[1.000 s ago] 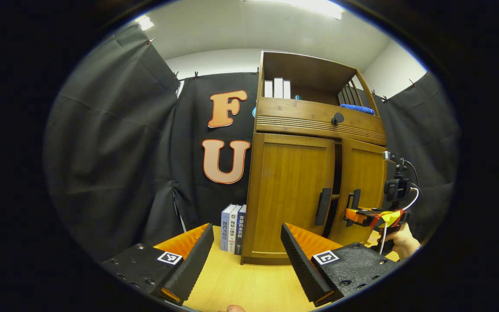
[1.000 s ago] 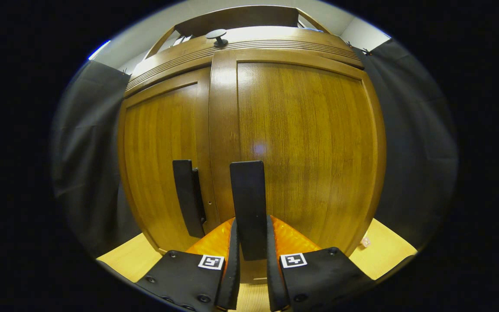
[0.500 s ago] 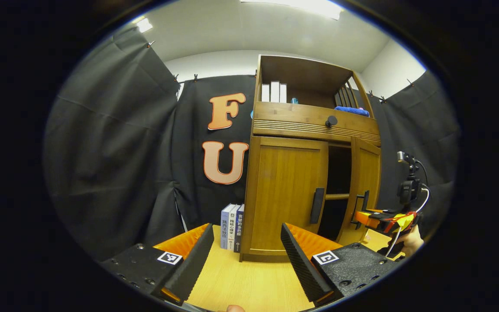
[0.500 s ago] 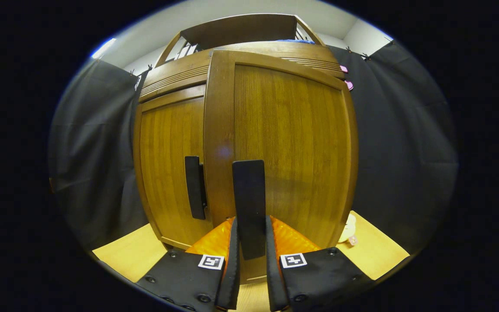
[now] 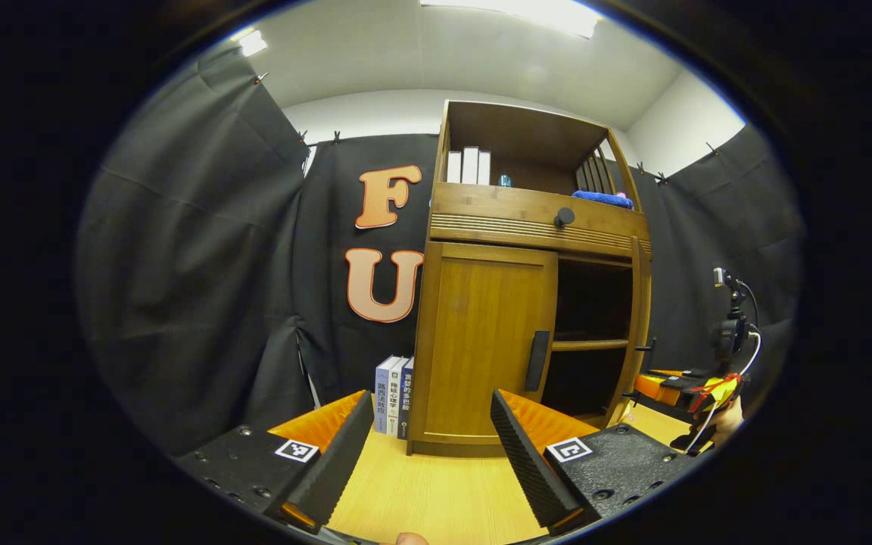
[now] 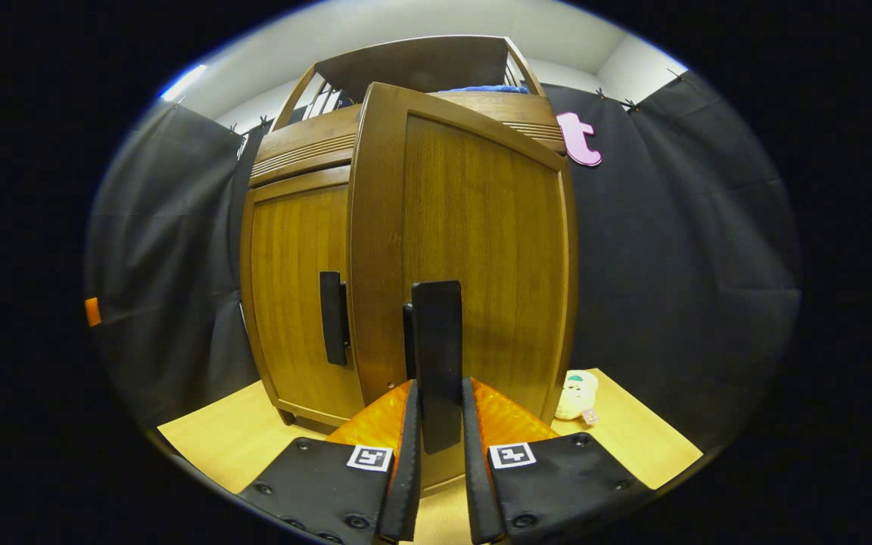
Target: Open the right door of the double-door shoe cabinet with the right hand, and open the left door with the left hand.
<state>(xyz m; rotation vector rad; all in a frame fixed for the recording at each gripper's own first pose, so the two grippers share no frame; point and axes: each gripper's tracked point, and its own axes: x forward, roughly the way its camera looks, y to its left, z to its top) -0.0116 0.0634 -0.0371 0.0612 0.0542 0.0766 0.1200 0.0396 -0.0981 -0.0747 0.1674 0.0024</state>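
At frame centre the right claw (image 6: pixel 437 454) pinches the right door's handle (image 6: pixel 437 356) to swing it wide, while the left claw (image 5: pixel 430 446) waits spread before the shut left door (image 5: pixel 485 341).

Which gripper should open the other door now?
Left. The left gripper is open and free, facing the closed left door and its handle. The right gripper is shut on the right door's handle.

Books (image 5: pixel 390 393), blue cloth (image 5: pixel 602 199), plush toy (image 6: pixel 578 395)

Books (image 5: pixel 392 393) left of cabinet (image 5: pixel 481 341)
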